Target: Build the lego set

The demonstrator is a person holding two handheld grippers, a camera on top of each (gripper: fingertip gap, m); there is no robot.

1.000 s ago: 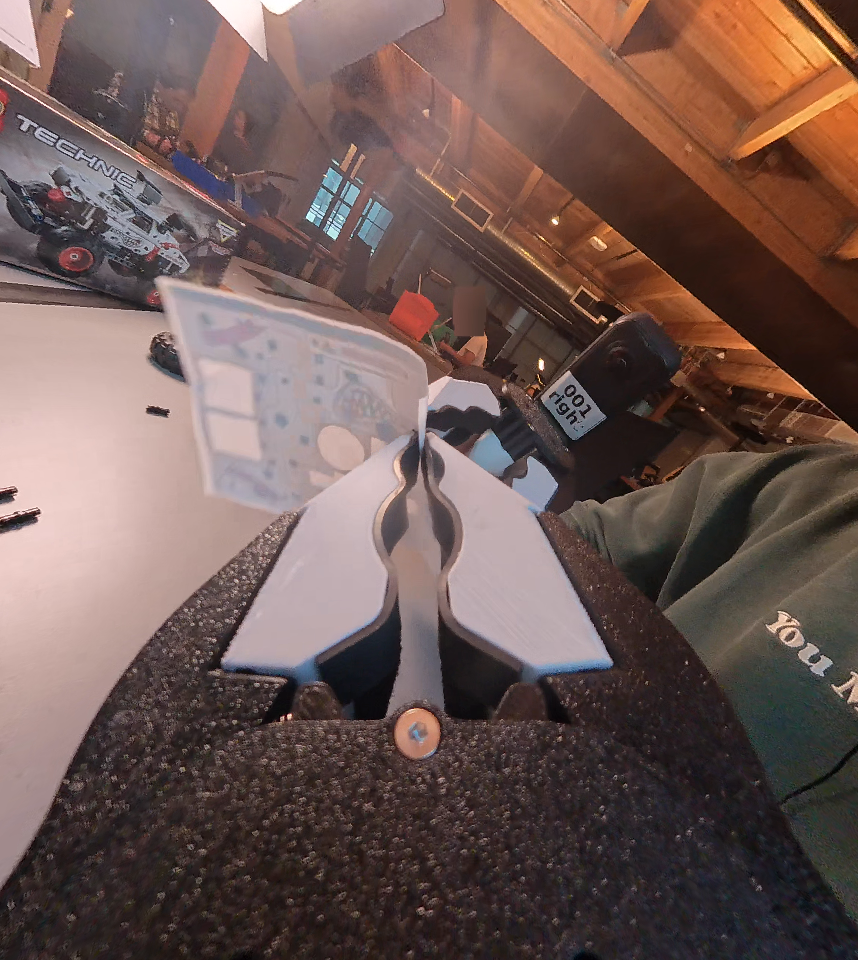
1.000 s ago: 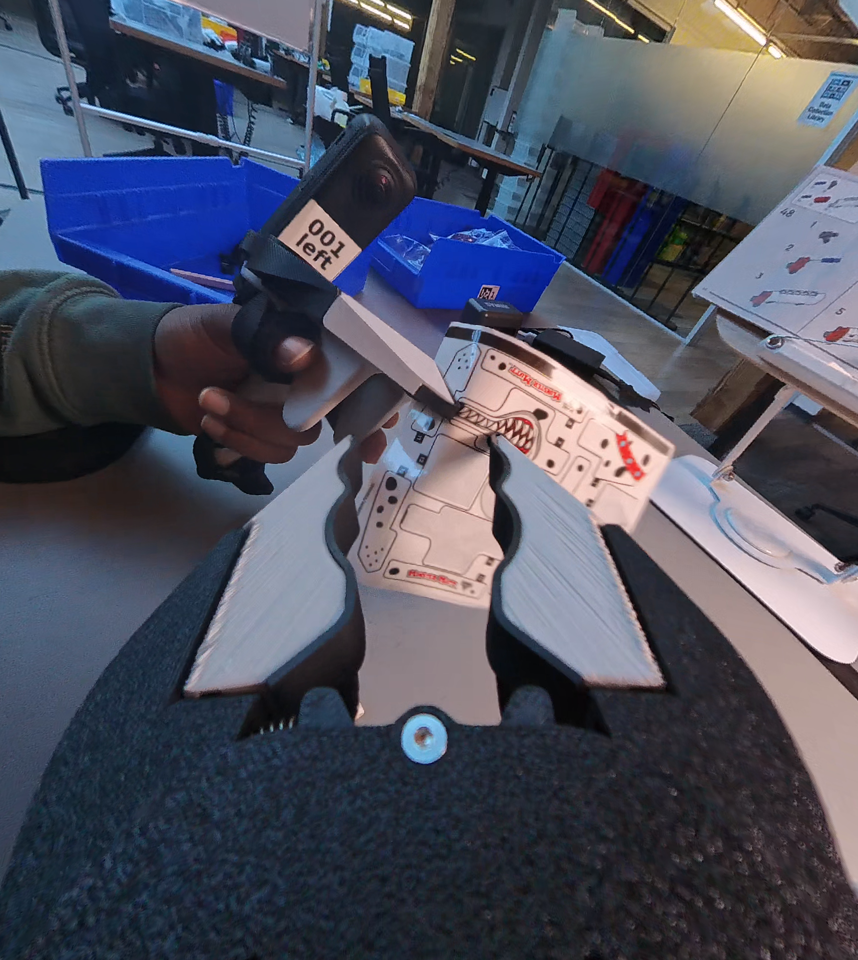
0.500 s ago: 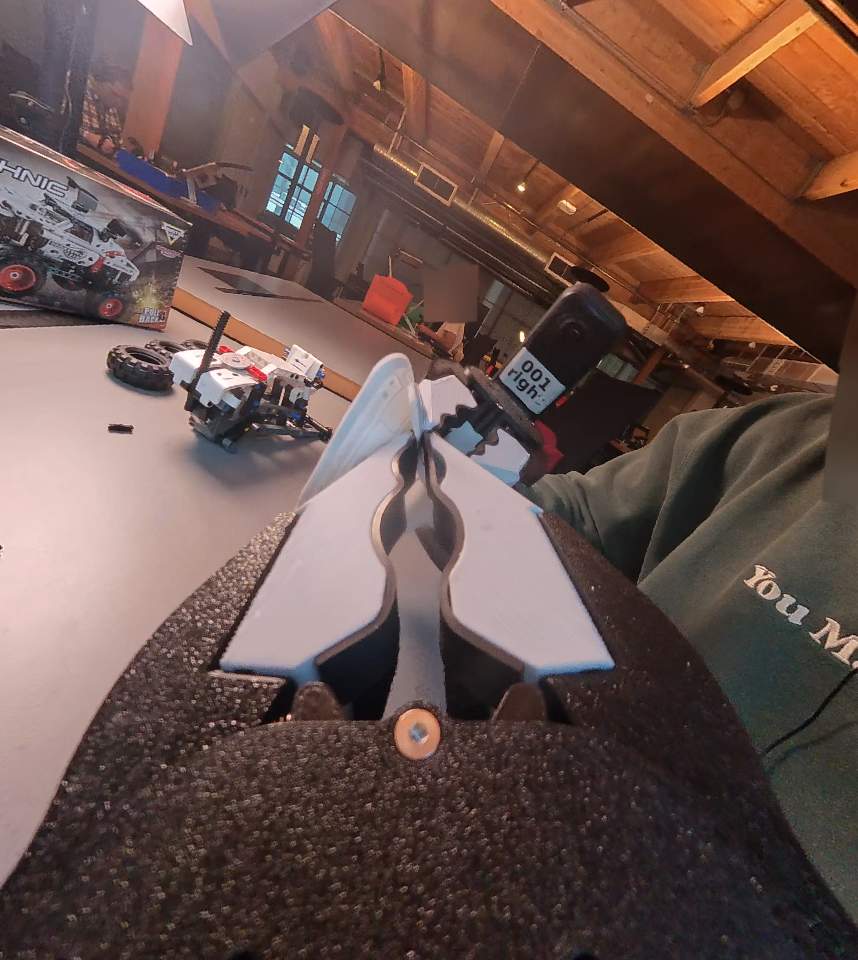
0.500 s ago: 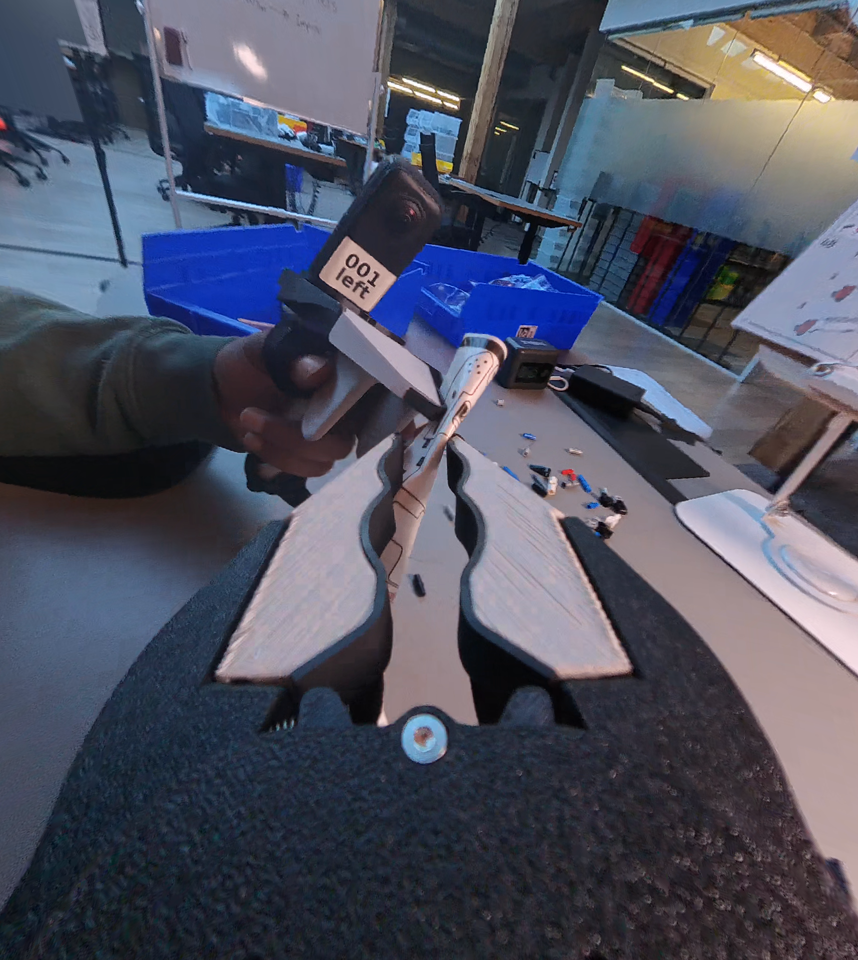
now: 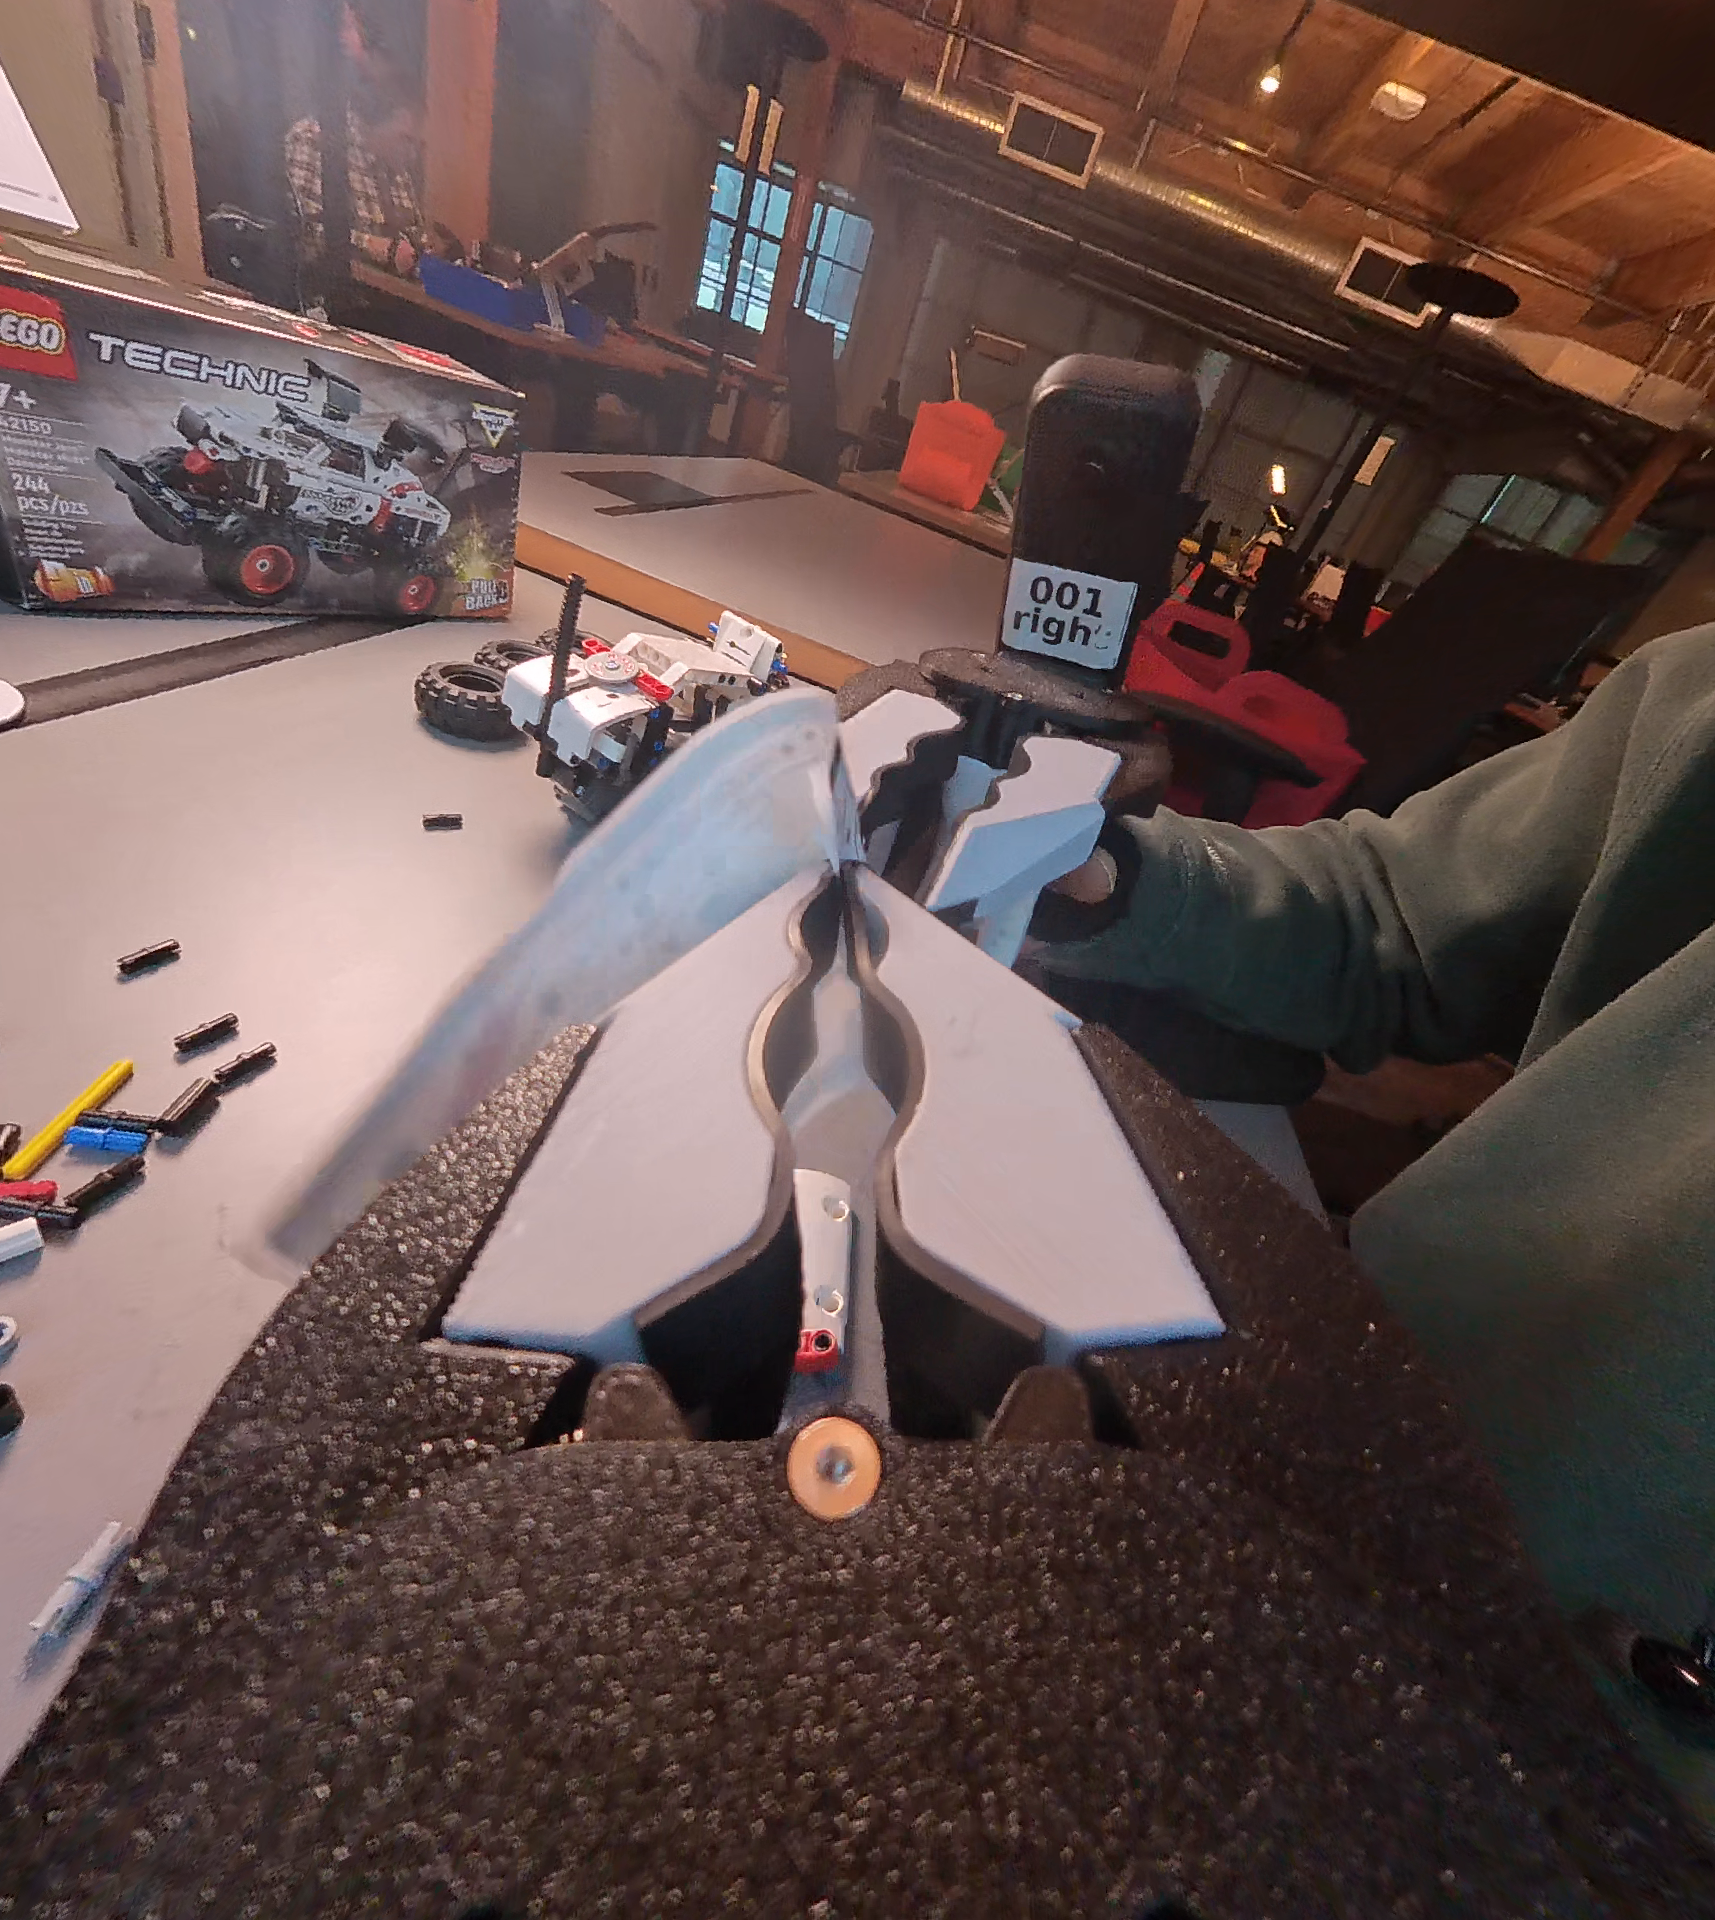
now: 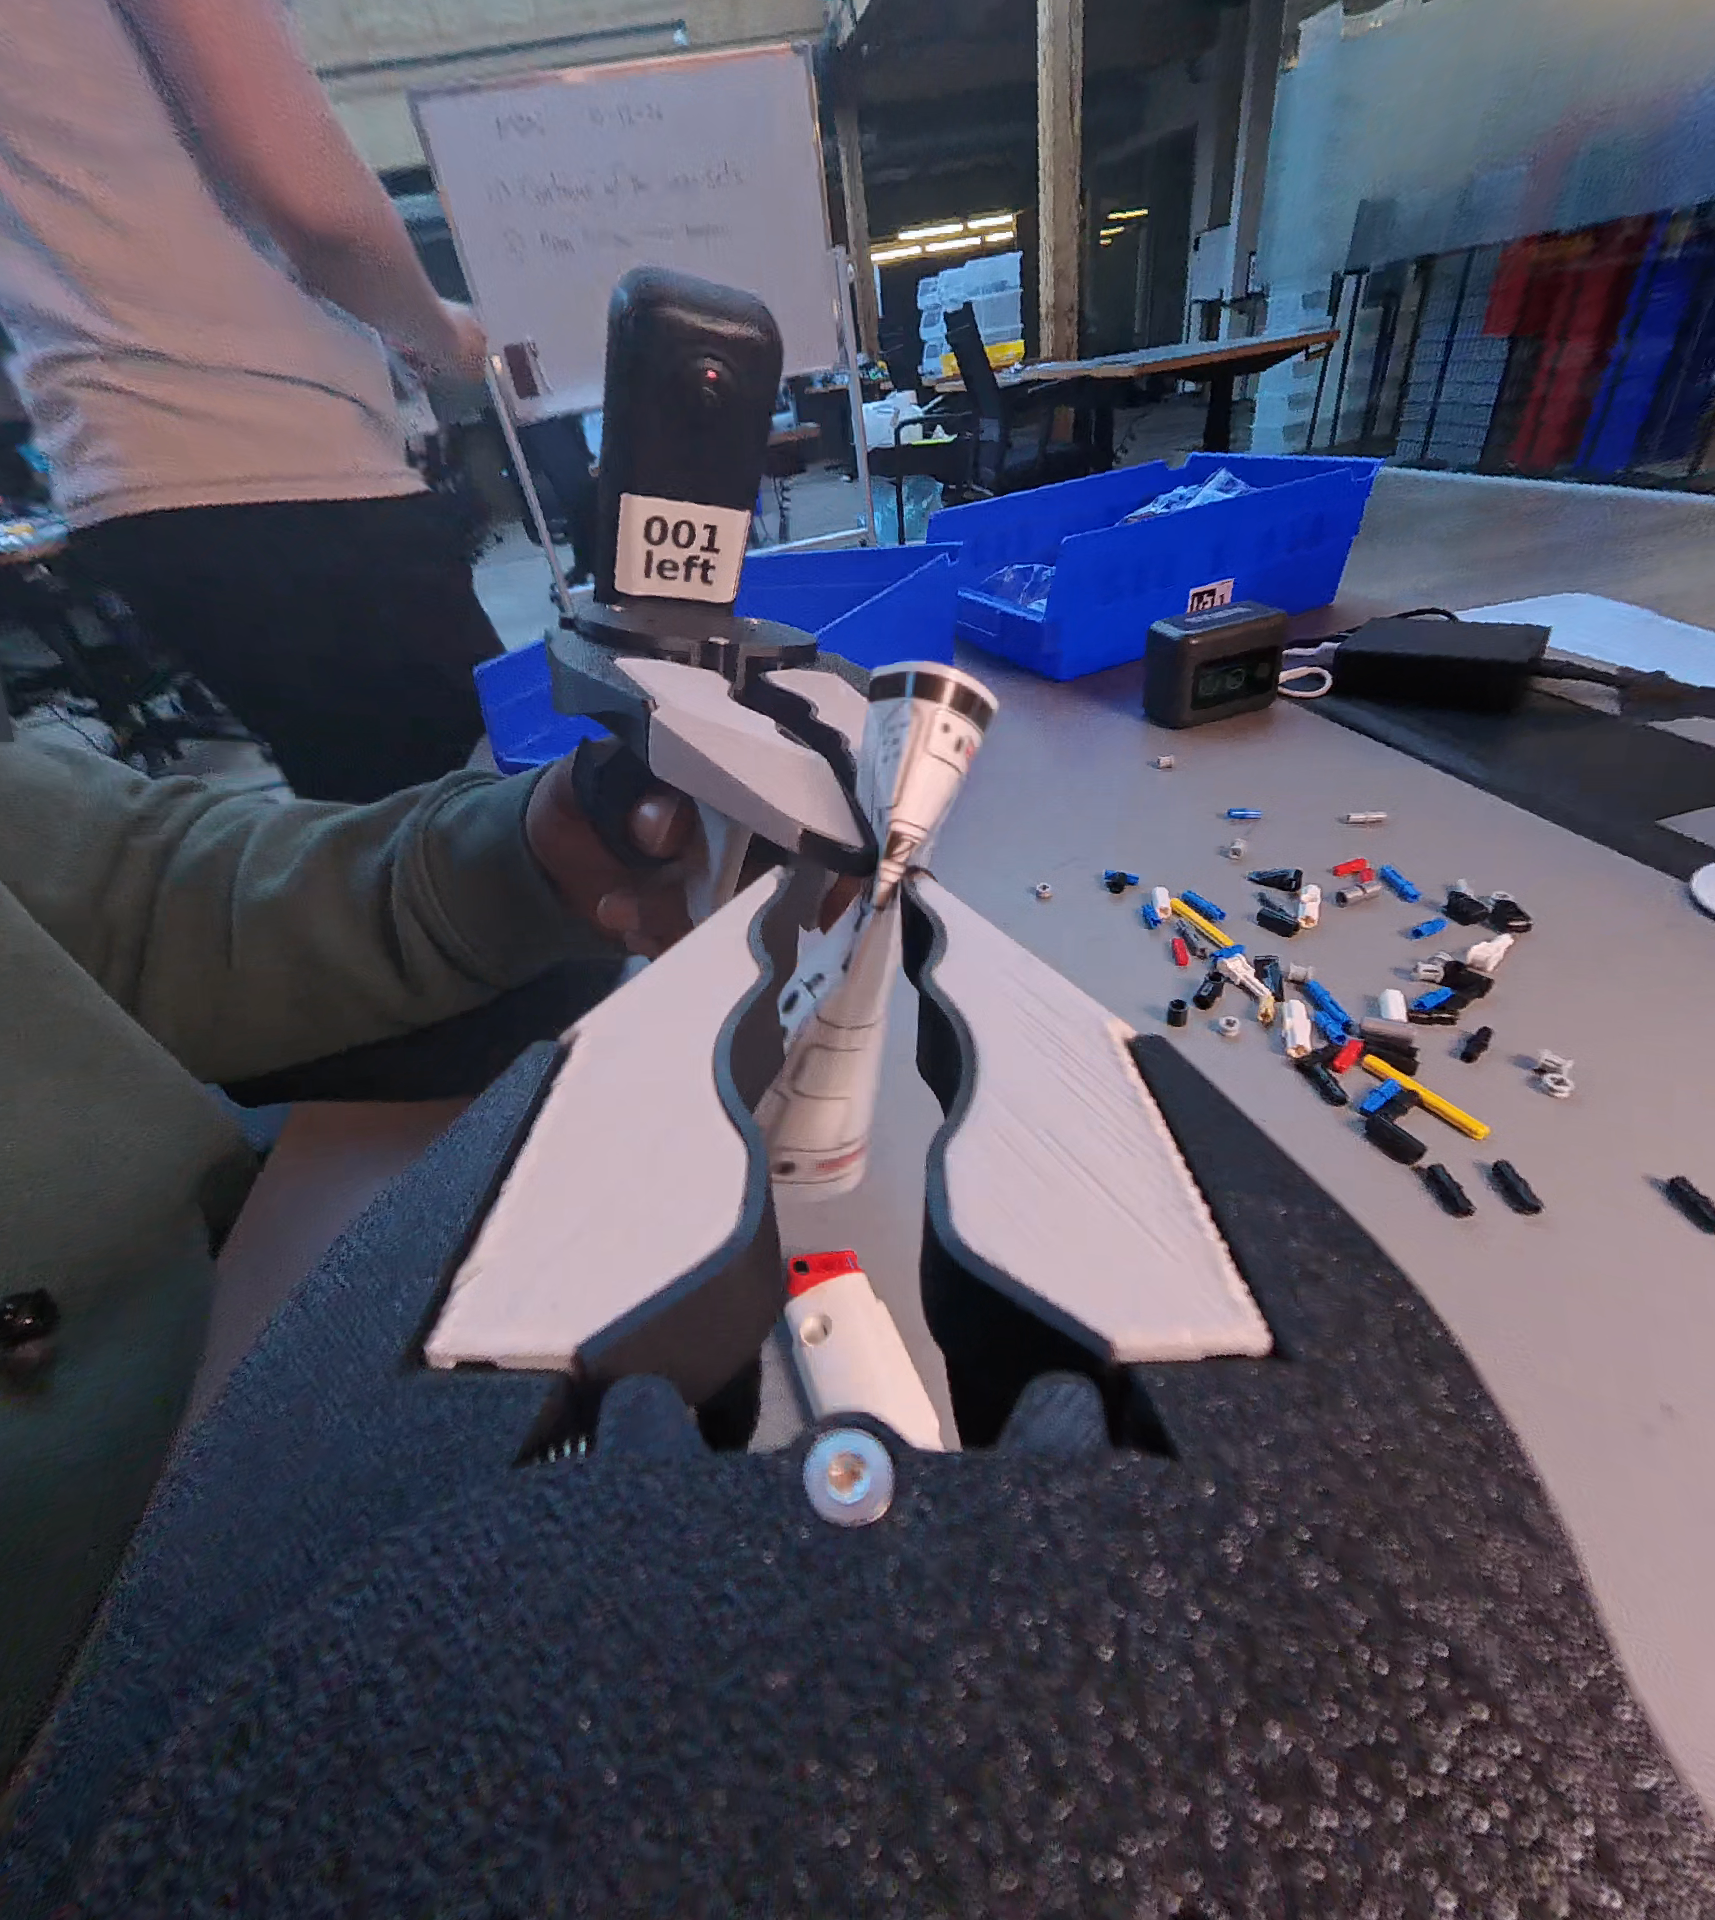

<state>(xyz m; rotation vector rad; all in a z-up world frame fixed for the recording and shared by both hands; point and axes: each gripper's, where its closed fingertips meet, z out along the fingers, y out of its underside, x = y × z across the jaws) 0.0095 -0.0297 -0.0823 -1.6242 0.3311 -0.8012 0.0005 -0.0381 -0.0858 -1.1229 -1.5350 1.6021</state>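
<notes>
Left wrist view: one sticker sheet (image 5: pixel 624 935) pinched by left tongs (image 5: pixel 845 894); one box (image 5: pixel 198 457), one part-built truck (image 5: pixel 645 696). Right wrist view only: right tongs (image 6: pixel 897 891) nipping same sheet, two blue bins (image 6: pixel 1144 561).

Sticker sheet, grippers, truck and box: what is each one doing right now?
sticker sheet: bent, pinched at both grippers' tips.
left gripper: shut on the sheet.
right gripper: shut on the sheet.
truck model: half-built, on the table.
loose tyres: off, beside the model.
set box: standing on the table.
</notes>
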